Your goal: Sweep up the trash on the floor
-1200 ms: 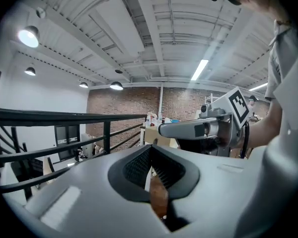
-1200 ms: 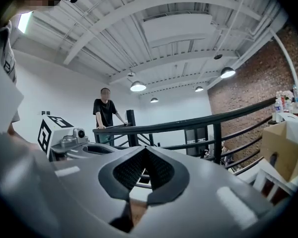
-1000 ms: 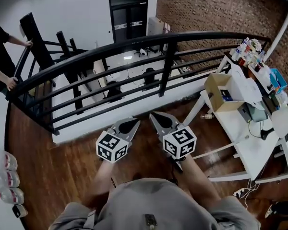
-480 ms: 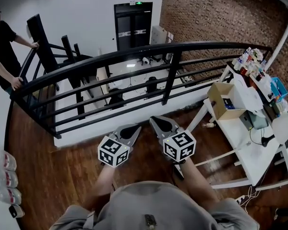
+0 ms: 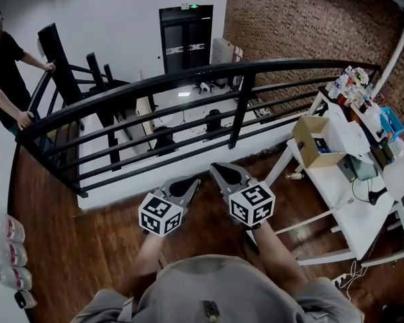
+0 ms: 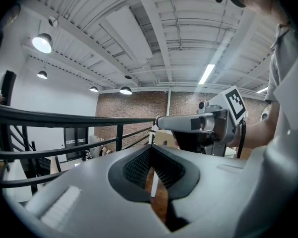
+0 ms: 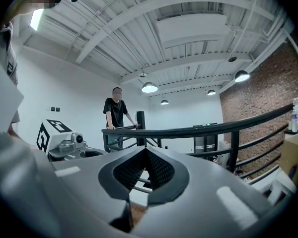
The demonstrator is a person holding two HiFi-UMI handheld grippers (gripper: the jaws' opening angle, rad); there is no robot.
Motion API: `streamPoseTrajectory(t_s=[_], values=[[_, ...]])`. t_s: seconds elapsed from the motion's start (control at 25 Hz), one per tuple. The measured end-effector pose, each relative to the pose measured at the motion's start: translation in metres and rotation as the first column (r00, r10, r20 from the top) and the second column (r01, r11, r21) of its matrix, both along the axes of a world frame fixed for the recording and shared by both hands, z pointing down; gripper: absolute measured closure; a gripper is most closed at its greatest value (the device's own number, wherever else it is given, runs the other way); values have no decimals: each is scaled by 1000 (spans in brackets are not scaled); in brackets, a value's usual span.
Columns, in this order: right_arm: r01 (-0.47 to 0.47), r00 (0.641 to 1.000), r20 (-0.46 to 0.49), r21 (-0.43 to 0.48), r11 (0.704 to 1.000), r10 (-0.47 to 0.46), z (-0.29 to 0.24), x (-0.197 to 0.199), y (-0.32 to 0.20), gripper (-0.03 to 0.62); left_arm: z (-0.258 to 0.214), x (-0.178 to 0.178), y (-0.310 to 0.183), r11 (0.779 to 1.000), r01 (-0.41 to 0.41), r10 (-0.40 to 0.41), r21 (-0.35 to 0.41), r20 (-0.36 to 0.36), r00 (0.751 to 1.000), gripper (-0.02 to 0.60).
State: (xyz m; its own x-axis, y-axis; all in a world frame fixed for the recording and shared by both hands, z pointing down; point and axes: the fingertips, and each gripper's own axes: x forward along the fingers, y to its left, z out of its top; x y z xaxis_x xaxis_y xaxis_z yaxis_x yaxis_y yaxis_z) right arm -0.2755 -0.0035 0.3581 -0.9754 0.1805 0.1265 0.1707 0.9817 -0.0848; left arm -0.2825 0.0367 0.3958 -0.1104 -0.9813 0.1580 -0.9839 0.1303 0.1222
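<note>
Both grippers hang side by side in front of me over the dark wooden floor, pointing towards the black railing. My left gripper is shut with nothing in it; its jaws meet at the tips. My right gripper is shut and empty as well, its tips touching. In the left gripper view the right gripper shows at the right. No trash, broom or dustpan shows in any view.
A curved black railing runs across ahead, with a lower floor beyond it. A white table with a cardboard box and bottles stands at the right. A person holds the railing at the far left. Bottles lie at the left edge.
The view has shifted slightly, with the railing and table sliding a little in the picture. Both grippers stay shut and level in front of me.
</note>
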Motion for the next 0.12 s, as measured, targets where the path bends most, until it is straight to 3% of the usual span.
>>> streamPoseTrajectory(t_s=[0.12], values=[[3, 1000, 3, -1, 1000, -3, -1, -3, 3, 594, 1, -2, 3, 1000, 0, 0, -3, -2, 1000, 577]])
